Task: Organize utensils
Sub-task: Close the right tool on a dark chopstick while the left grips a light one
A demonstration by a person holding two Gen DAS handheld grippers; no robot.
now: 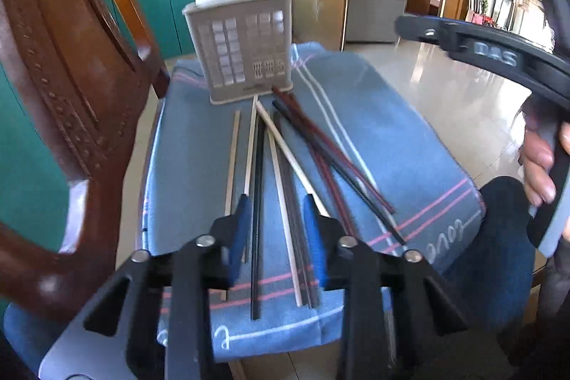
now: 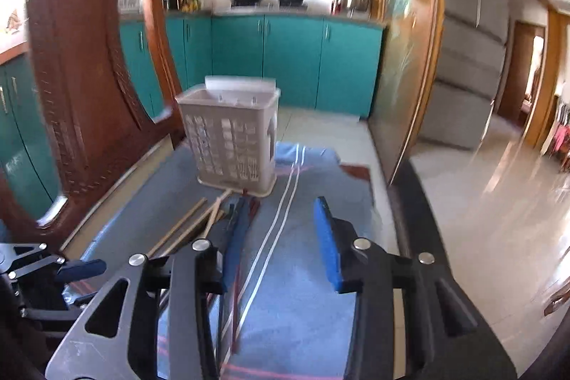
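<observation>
Lying loose on a blue cloth (image 1: 374,138): chopsticks (image 1: 281,173), a mixed heap, long axes running roughly from the left gripper (image 1: 274,223) away toward the holder (image 1: 245,48). Pale wooden sticks, black ones and dark red ones; all thin, straight, smooth, some crossing. Left gripper is the nearer, poised directly above the near ends with fingers moderately apart, empty, straddling a black and a pale stick. Right gripper (image 2: 285,237) sits to the heap's right, fingers wide, empty. Holder: grey perforated plastic basket, upright, at the far tips. Cloth: woven, striped white and pink, draped over a wooden chair (image 1: 71,88).
</observation>
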